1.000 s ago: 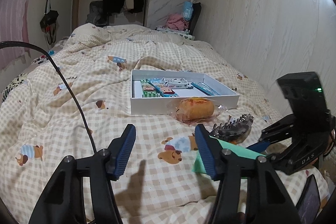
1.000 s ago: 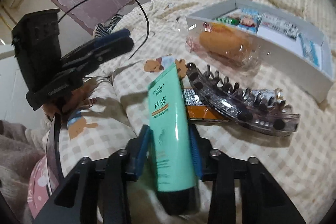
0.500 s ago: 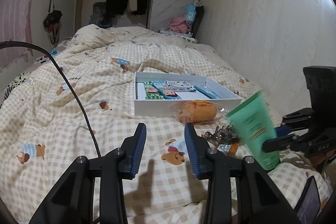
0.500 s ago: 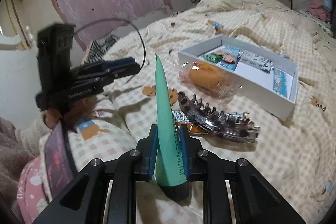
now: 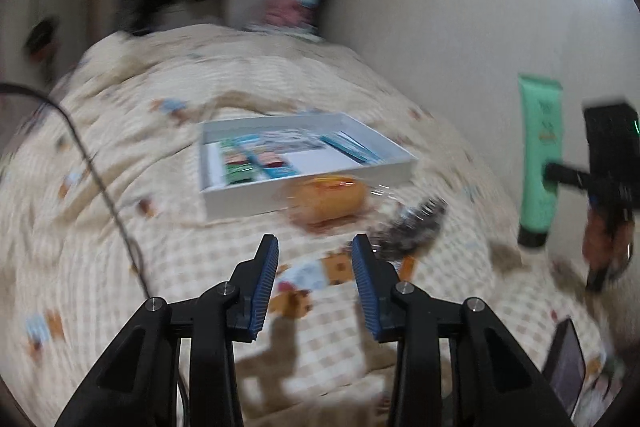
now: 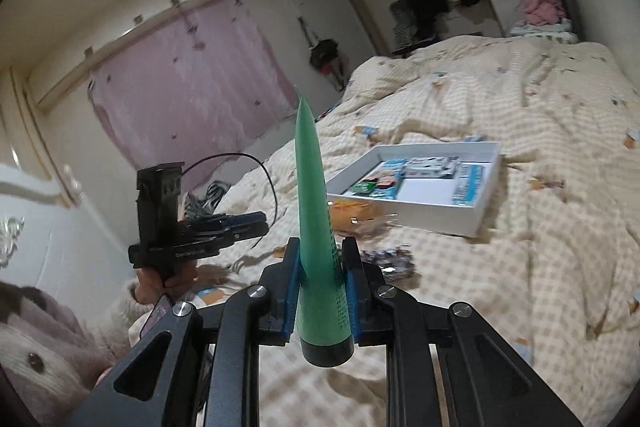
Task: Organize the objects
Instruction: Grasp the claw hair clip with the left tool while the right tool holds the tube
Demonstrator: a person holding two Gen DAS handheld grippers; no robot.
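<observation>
**A:** Where is the tube at this moment, and what has hold of it?

**B:** The right gripper (image 6: 319, 281) is clamped on a green tube (image 6: 316, 227). Both blue pads press its lower body, just above the black cap. The tube stands nearly upright, cap at the bottom centre of the right wrist frame, flat crimped end pointing to the upper middle. It hangs in the air, clear of the checked quilt (image 6: 560, 187).

**A:** And where would it go?

**B:** My guess is the white box (image 6: 436, 217), which sits on the quilt right of centre in that frame, beyond the tube and lower than it. It already holds several small packets along its far side, with a bare white patch nearer the gripper.

**A:** So which way does the tube have to travel?

**B:** Forward, to the right and down. Its long axis is vertical while the box is shallow, so it probably needs tipping flat first.

**A:** What about the other hand?

**B:** The left gripper (image 5: 315, 279) hovers over the quilt with its jaws apart and nothing between them. In its blurred view, the box (image 5: 240, 205) lies straight ahead at frame centre, and the tube (image 5: 538, 163) shows at the far right edge. The right hand is the one carrying, so it makes the placement.
</observation>
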